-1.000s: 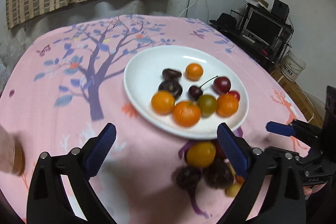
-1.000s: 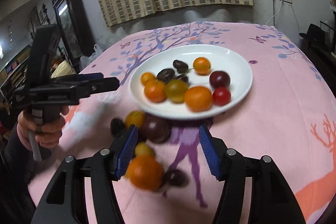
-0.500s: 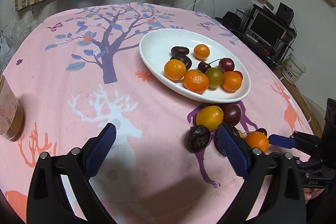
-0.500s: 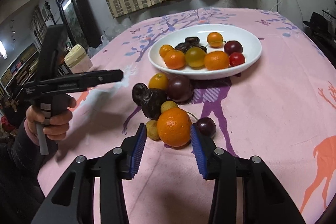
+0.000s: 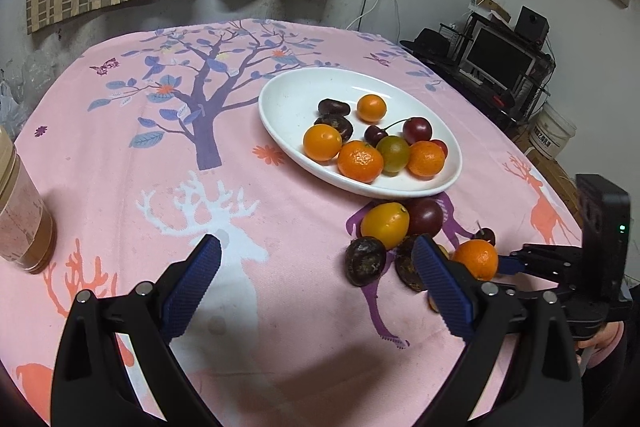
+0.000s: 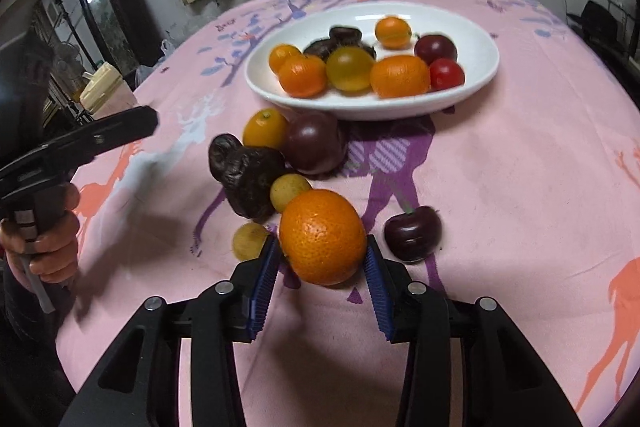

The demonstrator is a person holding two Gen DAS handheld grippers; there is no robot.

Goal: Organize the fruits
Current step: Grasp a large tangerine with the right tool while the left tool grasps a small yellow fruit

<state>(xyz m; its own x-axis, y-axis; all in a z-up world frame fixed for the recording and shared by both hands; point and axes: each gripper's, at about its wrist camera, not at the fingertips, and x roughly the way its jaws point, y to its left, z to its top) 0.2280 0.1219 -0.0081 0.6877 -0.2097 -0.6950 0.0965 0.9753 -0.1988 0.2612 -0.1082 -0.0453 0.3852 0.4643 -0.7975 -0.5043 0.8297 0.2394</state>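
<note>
A white plate [image 5: 288,107] [image 6: 472,39] holds several small fruits: oranges, cherries, dark wrinkled ones. More fruit lies loose on the pink cloth in front of it: a kumquat [image 6: 264,129], a dark plum [image 6: 316,143], wrinkled dark fruits [image 6: 248,183], two small yellow fruits [image 6: 290,193], a cherry [image 6: 412,233]. My right gripper [image 6: 323,251] has its jaws closing on a mandarin [image 6: 322,237] [image 5: 476,259], with both blue pads against its sides. My left gripper [image 5: 316,251] stands open and holds nothing, just left of the loose pile.
A jar [image 5: 20,211] with brownish contents stands at the table's left edge. A hand [image 6: 48,239] holds the left gripper's handle. Past the table's right side are a monitor desk [image 5: 500,63] and a white bucket [image 5: 554,135].
My right gripper came down over the mandarin and its jaws narrowed until the pads met the fruit. My left gripper pulled back from the plate, so more of the cloth shows.
</note>
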